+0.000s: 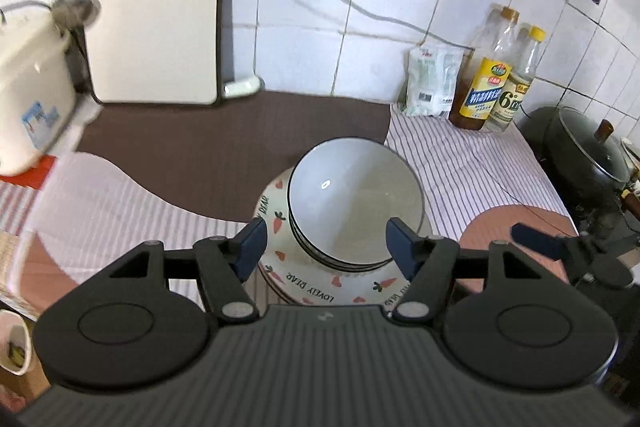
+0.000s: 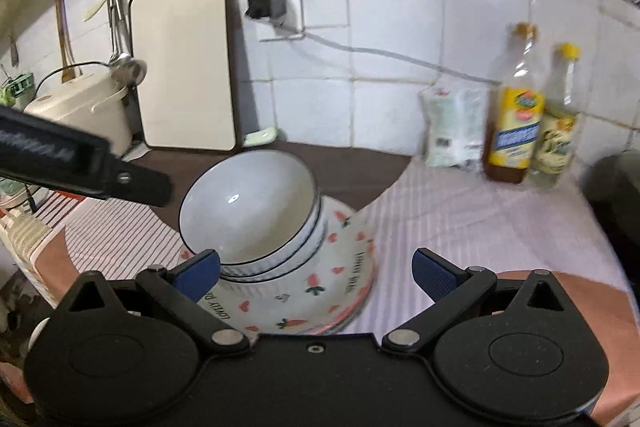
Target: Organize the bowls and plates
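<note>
On the counter, nearest first:
Left tool: blue ribbed pads wide apart, nothing gripped.
Right tool: jaws wide, empty.
Bowls: glossy white, dark-rimmed, nested, sitting on the plates.
Plates: stacked ceramic, carrot and heart print.
Counter: striped cloth over brown mat.
Bottles: clear plastic, yellow caps, by the tiled wall.
</note>
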